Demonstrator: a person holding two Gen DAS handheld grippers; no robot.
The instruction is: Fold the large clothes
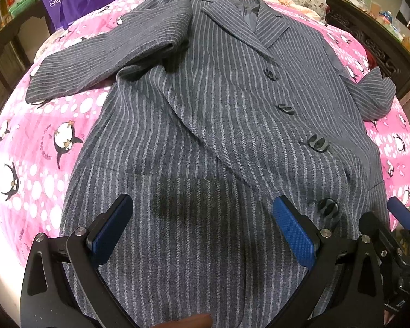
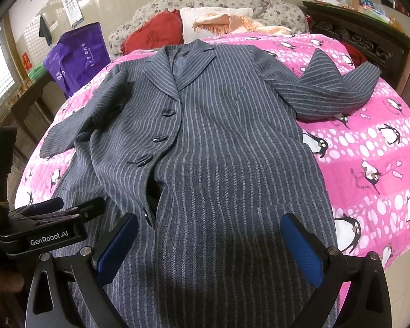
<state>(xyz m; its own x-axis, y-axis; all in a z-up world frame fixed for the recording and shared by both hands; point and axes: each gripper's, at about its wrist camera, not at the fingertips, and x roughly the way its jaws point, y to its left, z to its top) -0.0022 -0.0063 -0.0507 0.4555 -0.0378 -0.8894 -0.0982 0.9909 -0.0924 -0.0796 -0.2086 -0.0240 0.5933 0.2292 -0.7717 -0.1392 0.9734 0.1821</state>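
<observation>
Across the middle of both wrist views, a long grey pinstriped coat (image 1: pixel 218 109) lies face up and full length on a bed, collar toward the top of the frame and hem toward the bottom. It is buttoned down the front with dark buttons (image 1: pixel 317 142), though in the right wrist view the front edges part a little near the lowest button. No fold is in it yet, as far as I can judge: the body is spread flat, one sleeve (image 1: pixel 95 63) stretches to the upper left of the left wrist view with some bunching at its shoulder, and the other sleeve (image 2: pixel 328 87) bends out to the upper right of the right wrist view. So the task looks to be at its very start, with sleeves, sides and length all left to fold.

The left gripper (image 1: pixel 202 232) hovers over the lower coat, jaws spread wide and holding nothing. The right gripper (image 2: pixel 210 248) is likewise spread apart and empty above the hem area, just beside the left one.

Under the coat is a pink penguin-print bedspread (image 2: pixel 369 150). Beyond it, at the top, sit a red heart-shaped cushion (image 2: pixel 153 31), a fringed peach cloth (image 2: pixel 232 23) and a purple tote bag (image 2: pixel 79 57).
</observation>
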